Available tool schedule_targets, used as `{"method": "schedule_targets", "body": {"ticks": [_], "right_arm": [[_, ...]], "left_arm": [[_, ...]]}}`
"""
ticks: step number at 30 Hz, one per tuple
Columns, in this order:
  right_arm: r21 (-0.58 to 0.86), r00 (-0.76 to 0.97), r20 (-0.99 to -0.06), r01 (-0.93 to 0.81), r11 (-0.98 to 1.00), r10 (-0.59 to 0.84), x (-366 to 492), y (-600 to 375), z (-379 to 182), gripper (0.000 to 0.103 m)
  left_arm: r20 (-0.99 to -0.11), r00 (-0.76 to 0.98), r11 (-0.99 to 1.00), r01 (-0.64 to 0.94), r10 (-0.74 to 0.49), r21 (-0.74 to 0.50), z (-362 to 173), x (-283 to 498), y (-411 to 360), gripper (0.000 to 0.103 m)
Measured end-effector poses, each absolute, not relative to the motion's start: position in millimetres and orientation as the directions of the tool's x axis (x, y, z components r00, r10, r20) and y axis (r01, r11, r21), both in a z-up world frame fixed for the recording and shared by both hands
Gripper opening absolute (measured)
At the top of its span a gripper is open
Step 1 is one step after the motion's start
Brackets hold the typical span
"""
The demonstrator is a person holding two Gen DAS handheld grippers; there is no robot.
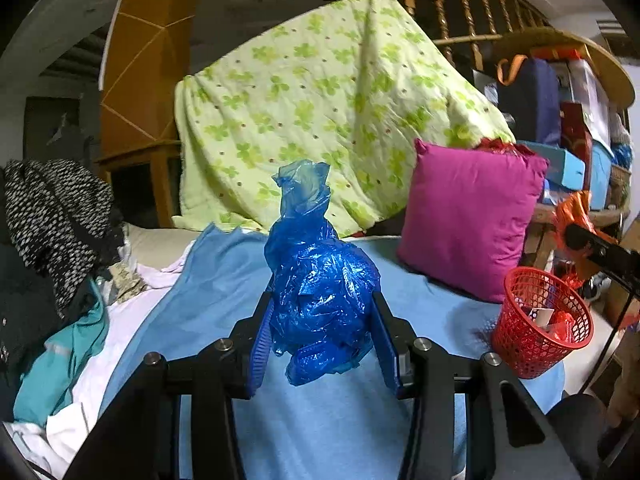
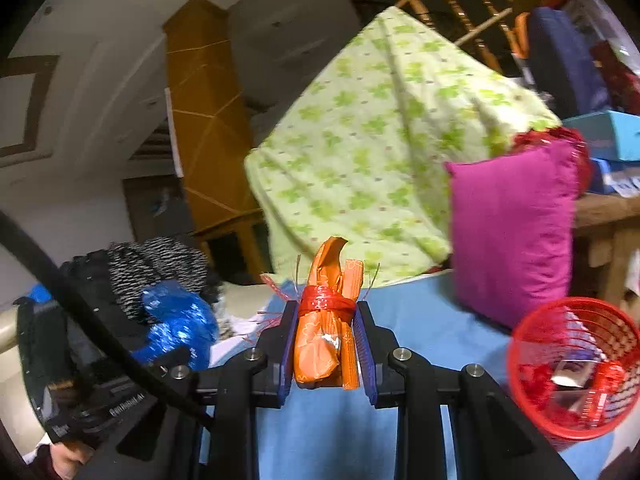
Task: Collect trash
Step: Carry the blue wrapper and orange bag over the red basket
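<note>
While left tongs clench the blue bag and right tongs the orange wrapper — carry both toward four o'clock, releasing squarely over the red basket.

We see a green quilt draped behind a pink pillow on a blue sheet, clothes piled left.

One crumpled blue plastic bag; one orange wrapper bundle; one red mesh basket, near right; one magenta cushion; one green-patterned quilt, far.
</note>
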State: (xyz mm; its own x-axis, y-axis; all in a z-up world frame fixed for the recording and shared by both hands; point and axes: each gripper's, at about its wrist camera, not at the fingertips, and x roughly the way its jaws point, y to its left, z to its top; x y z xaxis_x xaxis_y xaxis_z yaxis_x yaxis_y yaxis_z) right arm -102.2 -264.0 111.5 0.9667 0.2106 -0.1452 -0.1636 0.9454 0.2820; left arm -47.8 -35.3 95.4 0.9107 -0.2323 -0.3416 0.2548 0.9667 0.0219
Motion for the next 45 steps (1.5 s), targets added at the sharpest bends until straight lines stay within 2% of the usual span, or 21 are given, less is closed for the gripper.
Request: {"method": "schedule_targets", "body": {"ticks": [13,26,38,45], "right_arm": [[0.343,0.986,-0.164,0.033,0.939,0.026,-111.5,-374.7,73.7,0.029],[0.407,0.982,-0.183,0.126,0.905,-0.054,-118.4,-419.8,40.8,0.029],[0.459,0.978,-0.171,0.187,0.868,-0.120,-132.4,-459.2,33.7,0.029],[0.479,0.972,-0.181,0.219,0.850,-0.149,-131.8,-473.2,20.3,0.029]], "left_arm": [[-0.389,0.872,0.920,0.371,-0.297,0.129,88.9,-24.5,-141.9,0.048],[-0.439,0.829,0.865,0.464,-0.348,0.190,72.6,-15.4,-207.8,0.048],[-0.459,0.801,0.828,0.519,-0.385,0.212,65.8,-14.8,-250.6,0.048],[-0.485,0.739,0.791,0.595,-0.468,0.144,65.1,-11.3,-272.0,0.048]]}}
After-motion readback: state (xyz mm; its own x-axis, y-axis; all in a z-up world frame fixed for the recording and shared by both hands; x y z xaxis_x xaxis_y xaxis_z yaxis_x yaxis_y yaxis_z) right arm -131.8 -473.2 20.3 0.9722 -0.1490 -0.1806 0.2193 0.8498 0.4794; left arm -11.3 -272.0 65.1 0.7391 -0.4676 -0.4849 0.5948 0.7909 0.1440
